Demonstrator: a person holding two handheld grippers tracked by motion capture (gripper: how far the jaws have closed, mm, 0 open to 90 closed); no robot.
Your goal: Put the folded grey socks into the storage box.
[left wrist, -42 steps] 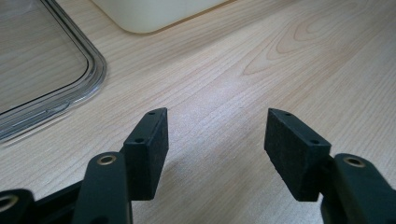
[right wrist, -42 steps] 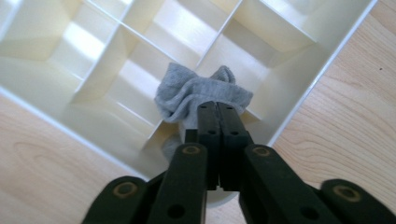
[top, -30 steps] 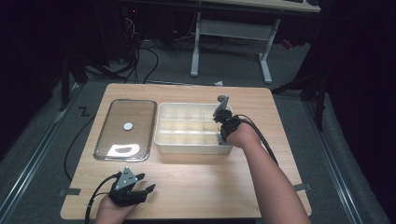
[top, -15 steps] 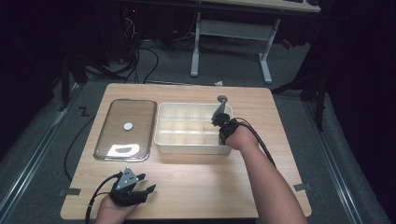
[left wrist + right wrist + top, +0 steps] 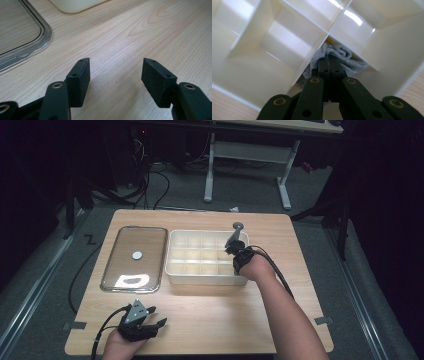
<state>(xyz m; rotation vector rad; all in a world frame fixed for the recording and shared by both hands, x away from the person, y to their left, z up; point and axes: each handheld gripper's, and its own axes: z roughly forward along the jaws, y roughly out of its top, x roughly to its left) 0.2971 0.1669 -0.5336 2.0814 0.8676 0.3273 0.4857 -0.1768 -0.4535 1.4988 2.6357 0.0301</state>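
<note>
Wooden table, no writing or labels legible anywhere on it. Cream divided organizer box sits mid-table. Clear plastic lid lies flat just left of the box. Right gripper dips into the box's right-end compartment, jaws closed together, tips against a grey rolled cloth there. Left gripper rests near the table edge, below the lid, jaws wide, nothing between them.

On the worktop I see the lid lying flat, left of the divided box and just beside it. What looks like a rolled cloth sits in a compartment at the box's right end. My left gripper rests near the front edge, well apart.
</note>
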